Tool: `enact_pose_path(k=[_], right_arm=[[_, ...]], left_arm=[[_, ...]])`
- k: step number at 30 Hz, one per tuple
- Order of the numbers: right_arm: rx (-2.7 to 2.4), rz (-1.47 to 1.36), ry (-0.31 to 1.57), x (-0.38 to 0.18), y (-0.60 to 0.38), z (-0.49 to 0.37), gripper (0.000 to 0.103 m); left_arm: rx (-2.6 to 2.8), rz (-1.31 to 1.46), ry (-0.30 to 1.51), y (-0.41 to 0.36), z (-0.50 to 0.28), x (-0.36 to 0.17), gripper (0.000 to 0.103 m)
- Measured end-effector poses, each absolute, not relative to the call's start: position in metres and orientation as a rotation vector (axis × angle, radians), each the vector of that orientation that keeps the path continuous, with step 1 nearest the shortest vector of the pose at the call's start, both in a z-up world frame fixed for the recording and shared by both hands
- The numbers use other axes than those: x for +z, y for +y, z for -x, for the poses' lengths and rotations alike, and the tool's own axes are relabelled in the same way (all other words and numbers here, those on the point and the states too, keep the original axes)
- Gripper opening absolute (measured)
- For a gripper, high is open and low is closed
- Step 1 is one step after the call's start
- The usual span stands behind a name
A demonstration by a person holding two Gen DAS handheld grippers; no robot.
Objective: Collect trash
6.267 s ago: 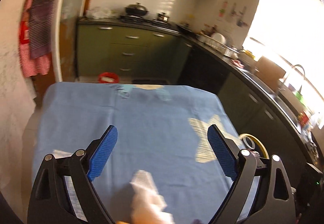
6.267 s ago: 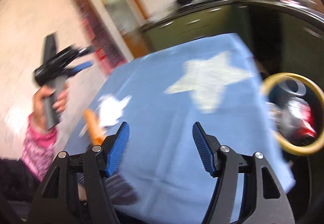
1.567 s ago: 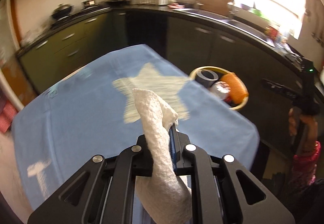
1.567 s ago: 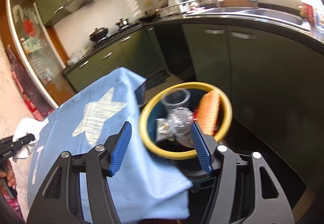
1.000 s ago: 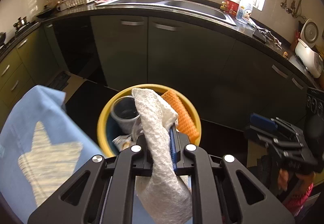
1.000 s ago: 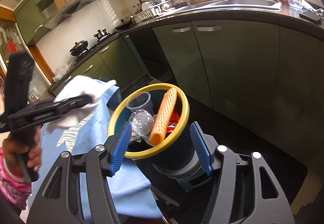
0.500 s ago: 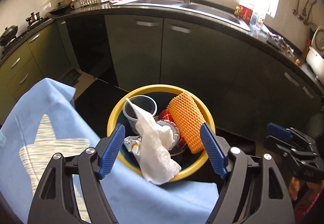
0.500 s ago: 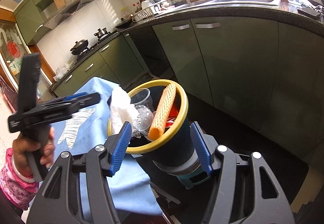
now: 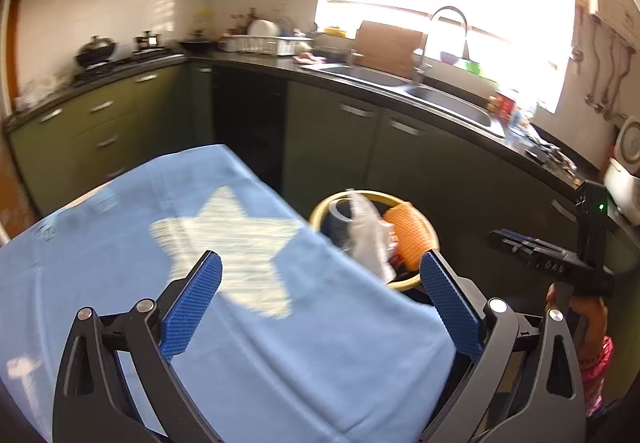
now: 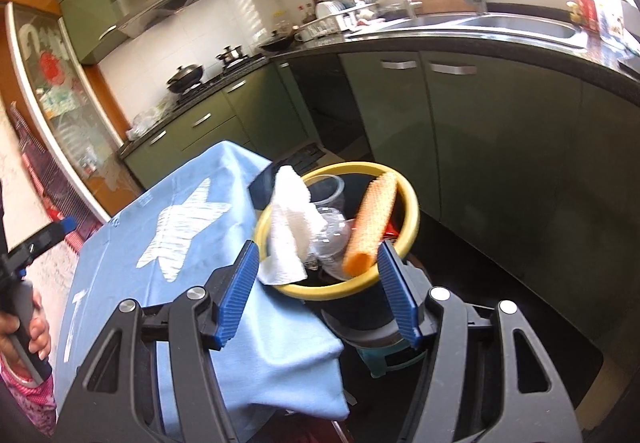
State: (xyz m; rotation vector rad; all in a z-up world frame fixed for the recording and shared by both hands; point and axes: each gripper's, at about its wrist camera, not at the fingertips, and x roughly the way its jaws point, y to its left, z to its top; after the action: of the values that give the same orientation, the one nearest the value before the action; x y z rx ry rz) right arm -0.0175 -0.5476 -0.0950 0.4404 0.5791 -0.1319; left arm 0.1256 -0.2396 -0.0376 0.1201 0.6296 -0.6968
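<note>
White tissue (image 10: 289,231) drapes over the bin (image 10: 412,211) rim, so with your left tool (image 9: 320,299) opening empty and right tool (image 10: 316,283) open, a nudge could tip it out

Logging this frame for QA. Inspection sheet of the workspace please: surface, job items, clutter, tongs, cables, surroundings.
Surface: table under a blue cloth with a pale star print; a small white scrap lies near its left edge.
Job's things: yellow-rimmed bin beside the table end, holding a white paper towel draped over the rim, an orange ribbed roll and clear plastic cups.
Clutter: nothing else seen on the cloth.
Tongs: left tongs opening, nothing between the pads; right tongs opening slightly, empty.
Cables: nothing seen.
Surroundings: kitchen with green cabinets, sink, stove with pots, bright window.
</note>
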Motion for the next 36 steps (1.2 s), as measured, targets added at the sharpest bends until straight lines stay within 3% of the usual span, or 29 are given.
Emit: enact_pose_path(k=[7,13,19,36], right_arm=[[-0.045,-0.367,0.587,-0.082,-0.508,0.008,0.062],[0.001,-0.295,0.584,-0.066,-0.471,0.011,0.071],[0.022,-0.217,0.517,-0.041,-0.438,0.037,0.096],[-0.010,-0.097,0.404,-0.013,-0.406,0.076,0.096]], left_arm=[[-0.443,-0.071,0.589,-0.126,-0.094,-0.044,0.098],[-0.256,-0.002,0.590,-0.052,-0.060,-0.055,0.098],[-0.122,0.078,0.590,-0.016,-0.030,-0.052,0.098],[-0.092,0.054,0.470,-0.017,0.033,-0.005,0.098]])
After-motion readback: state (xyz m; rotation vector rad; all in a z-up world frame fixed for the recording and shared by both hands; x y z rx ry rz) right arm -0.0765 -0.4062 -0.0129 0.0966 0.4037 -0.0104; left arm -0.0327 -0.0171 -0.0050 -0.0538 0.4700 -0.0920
